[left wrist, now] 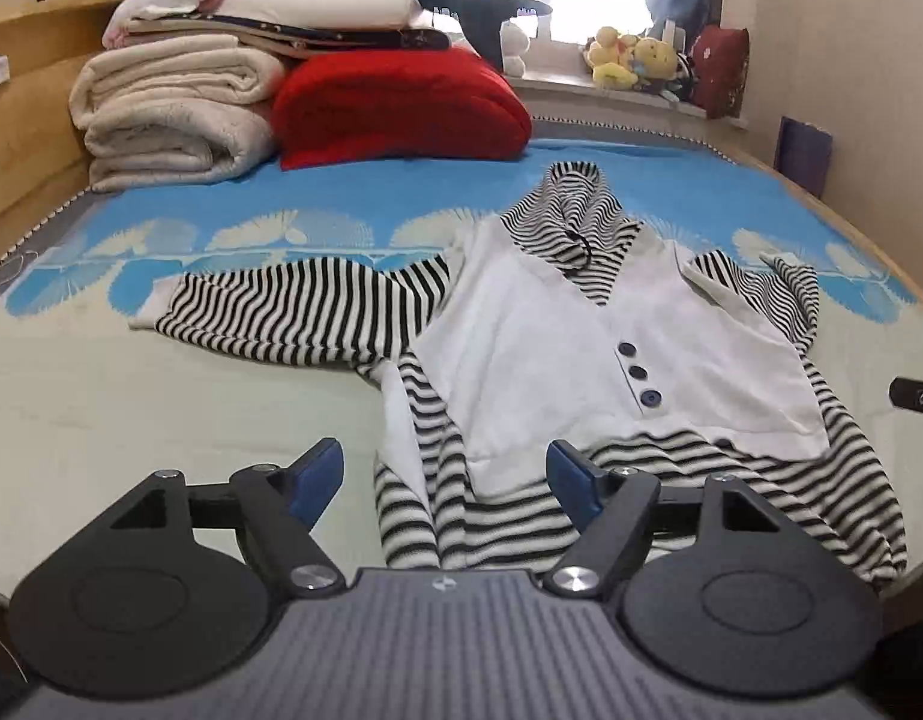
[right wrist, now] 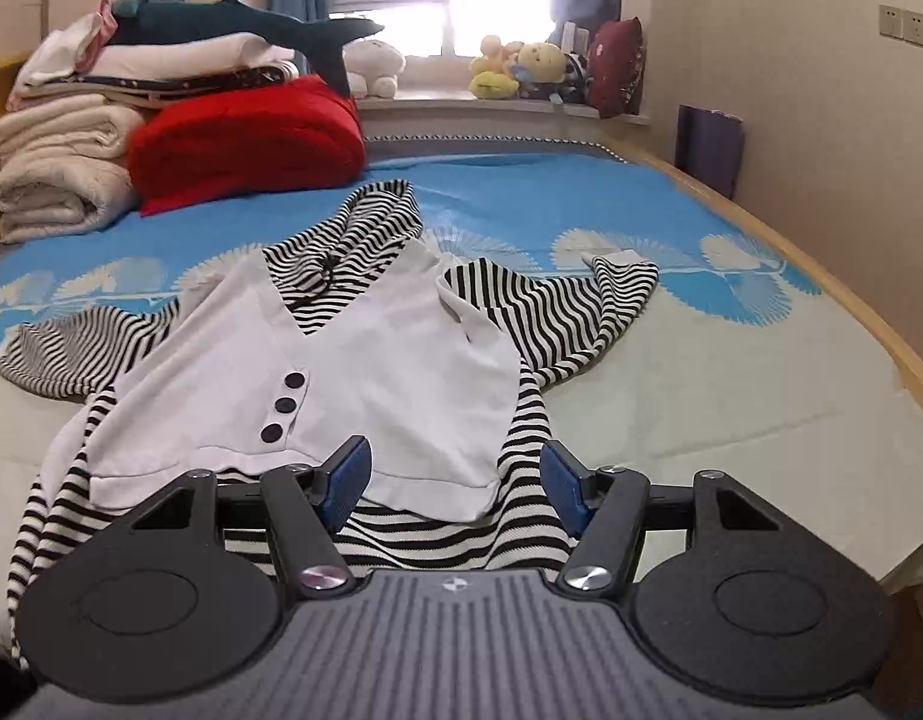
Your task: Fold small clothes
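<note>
The left gripper (left wrist: pixel 446 480) hangs above the near hem with its blue pads (left wrist: pixel 317 474) spread wide and nothing between them. The right gripper (right wrist: pixel 455 483) also stands wide apart, its pads (right wrist: pixel 347 480) clear of the cloth and gripping nothing.

Below both lies the small hooded top (left wrist: pixel 581 348), white-fronted with black-and-white stripes and three dark buttons (left wrist: pixel 638 372), spread flat on the bed cover (left wrist: pixel 161 384). Its striped hem reaches close to the bed's near edge. The hood (left wrist: pixel 572 204) points toward the window; the left sleeve (left wrist: pixel 281 312) stretches out sideways, and the right sleeve (right wrist: pixel 569 312) bends outward with its cuff turned back.

Bare cover lies open on either side of the sleeves. At the far left, well apart from the top, stand stacked folded blankets (left wrist: pixel 173 114) and a red cushion (left wrist: pixel 395 108). The wooden bed rim (right wrist: pixel 791 252) borders the right side.
</note>
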Demonstrator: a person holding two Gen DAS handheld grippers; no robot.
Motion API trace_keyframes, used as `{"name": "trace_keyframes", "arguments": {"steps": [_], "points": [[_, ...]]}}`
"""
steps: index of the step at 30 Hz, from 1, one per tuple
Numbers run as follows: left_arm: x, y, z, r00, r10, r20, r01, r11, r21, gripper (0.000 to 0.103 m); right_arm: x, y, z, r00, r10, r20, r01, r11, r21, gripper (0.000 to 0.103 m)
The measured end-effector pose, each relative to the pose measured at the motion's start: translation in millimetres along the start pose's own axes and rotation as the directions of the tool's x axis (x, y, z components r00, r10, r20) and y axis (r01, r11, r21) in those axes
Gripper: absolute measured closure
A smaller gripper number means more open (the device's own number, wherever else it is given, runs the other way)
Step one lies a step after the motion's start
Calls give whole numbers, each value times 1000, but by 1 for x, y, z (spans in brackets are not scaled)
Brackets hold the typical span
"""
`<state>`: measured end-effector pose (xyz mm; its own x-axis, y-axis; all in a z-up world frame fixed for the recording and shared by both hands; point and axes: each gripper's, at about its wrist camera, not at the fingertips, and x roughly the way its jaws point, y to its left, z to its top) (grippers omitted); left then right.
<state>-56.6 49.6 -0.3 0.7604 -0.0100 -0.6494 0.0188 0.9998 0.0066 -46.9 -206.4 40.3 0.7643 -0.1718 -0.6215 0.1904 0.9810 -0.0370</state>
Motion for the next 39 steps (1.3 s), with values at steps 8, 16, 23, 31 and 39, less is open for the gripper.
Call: {"name": "trace_keyframes", "arguments": {"steps": [8,16,23,31,39], "points": [[13,4,129,981,-25,192,14,998,61,24,23,26,52,995,6,-99,-6,1000,1,44],[117,58,192,980,35,194,-32,999,-16,57,57,51,129,997,46,-56,-48,998,-31,44],[194,147,169,992,127,3,-125,981,-151,84,125,77,158,990,123,-76,-128,990,-67,74],[237,253,143,976,158,-153,-208,887,-411,67,170,86,160,954,276,-119,-276,961,11,87],[272,312,103,965,106,-239,-240,723,-648,67,189,86,164,943,313,-115,-314,949,12,75]]}}
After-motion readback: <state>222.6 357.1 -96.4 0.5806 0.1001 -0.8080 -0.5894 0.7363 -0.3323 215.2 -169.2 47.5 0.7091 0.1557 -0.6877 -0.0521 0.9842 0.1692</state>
